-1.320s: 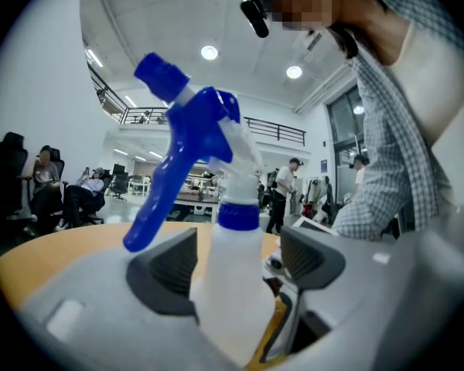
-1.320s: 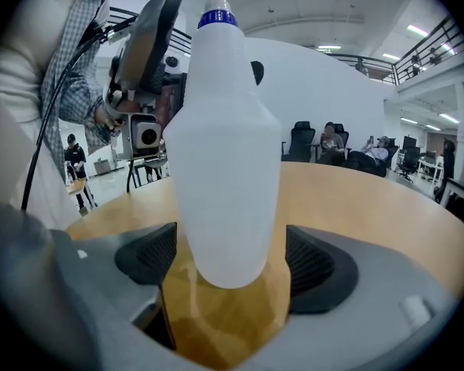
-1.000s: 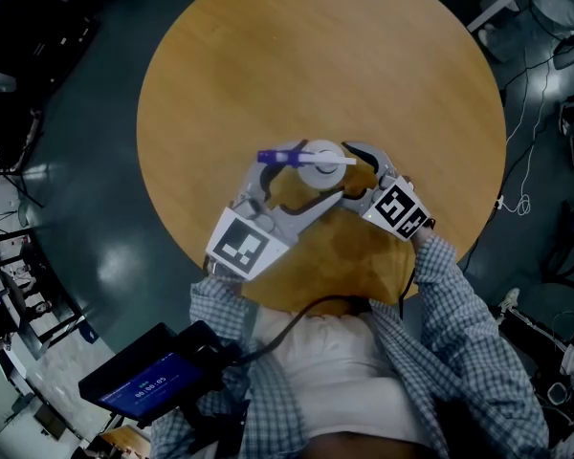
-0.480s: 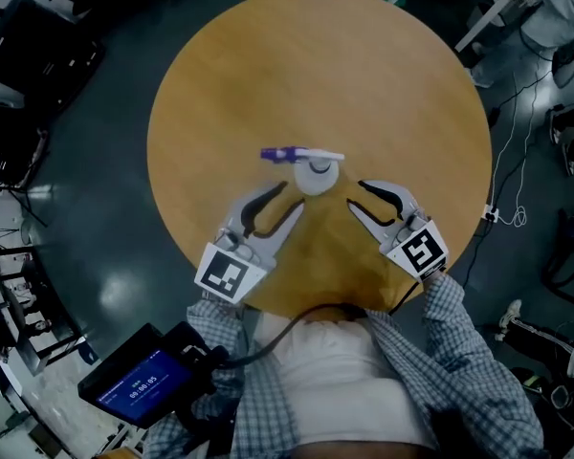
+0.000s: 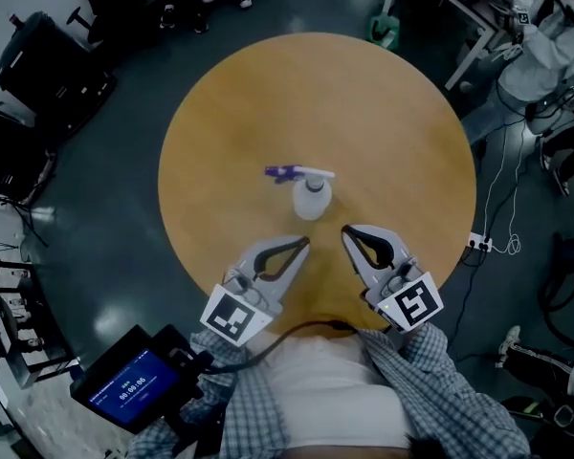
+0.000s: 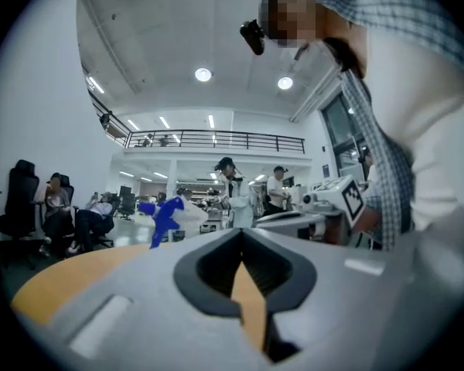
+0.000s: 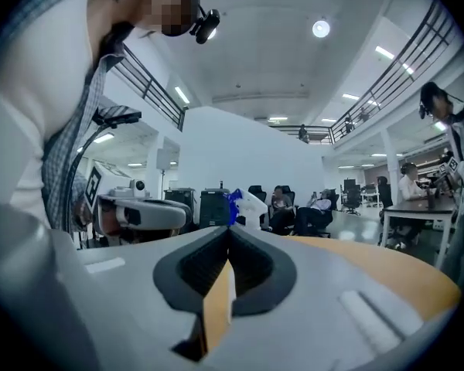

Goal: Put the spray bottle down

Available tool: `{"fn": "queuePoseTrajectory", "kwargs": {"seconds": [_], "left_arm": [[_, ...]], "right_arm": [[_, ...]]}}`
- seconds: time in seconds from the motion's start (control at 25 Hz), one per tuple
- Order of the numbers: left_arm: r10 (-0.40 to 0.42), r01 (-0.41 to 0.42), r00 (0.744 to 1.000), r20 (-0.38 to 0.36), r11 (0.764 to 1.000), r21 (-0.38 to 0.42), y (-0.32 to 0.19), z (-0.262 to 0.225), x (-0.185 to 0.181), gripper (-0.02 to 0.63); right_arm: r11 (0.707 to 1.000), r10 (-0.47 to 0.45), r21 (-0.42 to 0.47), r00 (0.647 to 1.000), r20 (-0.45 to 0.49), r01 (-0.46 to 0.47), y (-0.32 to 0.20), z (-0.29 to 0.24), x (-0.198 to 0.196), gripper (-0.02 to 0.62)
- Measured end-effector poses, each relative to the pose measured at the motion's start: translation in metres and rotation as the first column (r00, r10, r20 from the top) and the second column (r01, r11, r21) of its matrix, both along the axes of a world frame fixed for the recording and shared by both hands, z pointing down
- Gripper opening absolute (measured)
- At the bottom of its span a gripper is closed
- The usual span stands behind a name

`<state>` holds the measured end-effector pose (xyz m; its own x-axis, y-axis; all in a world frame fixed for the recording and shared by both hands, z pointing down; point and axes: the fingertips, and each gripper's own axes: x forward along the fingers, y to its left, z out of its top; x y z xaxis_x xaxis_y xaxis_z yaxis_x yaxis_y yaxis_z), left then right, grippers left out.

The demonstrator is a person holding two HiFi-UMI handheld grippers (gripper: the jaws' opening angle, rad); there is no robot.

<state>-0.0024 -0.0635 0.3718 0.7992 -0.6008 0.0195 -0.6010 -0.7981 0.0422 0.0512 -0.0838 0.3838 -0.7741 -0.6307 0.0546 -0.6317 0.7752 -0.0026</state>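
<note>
Round wooden table: tan top, grey floor around it.
Left gripper, right gripper: side by side over the table's near edge, jaws just drawn together, tips meeting, nothing between them.
Spray bottle: upright near the table's centre, white body, purple nozzle, beyond both grippers, untouched.

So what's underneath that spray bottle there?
The spray bottle stands upright on the round wooden table, with no mat or tray showing round its base. The patch right beneath it is covered by the bottle itself.
</note>
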Motion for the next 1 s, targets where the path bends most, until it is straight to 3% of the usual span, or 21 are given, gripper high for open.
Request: {"fn": "queuePoseTrajectory", "kwargs": {"seconds": [0.16,0.32,1.0], "left_arm": [[0.024,-0.024,1.0,-0.02,1.0,-0.004,0.007,-0.007,0.004,0.0],[0.039,-0.041,0.997,-0.062,0.999,-0.024,0.008,-0.005,0.005,0.0],[0.07,-0.074,0.995,-0.066,0.996,-0.049,0.01,0.008,0.003,0.0]], "right_arm": [[0.999,0.049,-0.01,0.996,0.074,-0.049,0.009,-0.016,-0.001,0.003],[0.999,0.051,0.005,0.997,0.051,-0.052,0.016,-0.012,-0.002,0.003],[0.999,0.046,-0.008,0.999,0.007,-0.046,0.013,-0.001,-0.012,0.003]]}}
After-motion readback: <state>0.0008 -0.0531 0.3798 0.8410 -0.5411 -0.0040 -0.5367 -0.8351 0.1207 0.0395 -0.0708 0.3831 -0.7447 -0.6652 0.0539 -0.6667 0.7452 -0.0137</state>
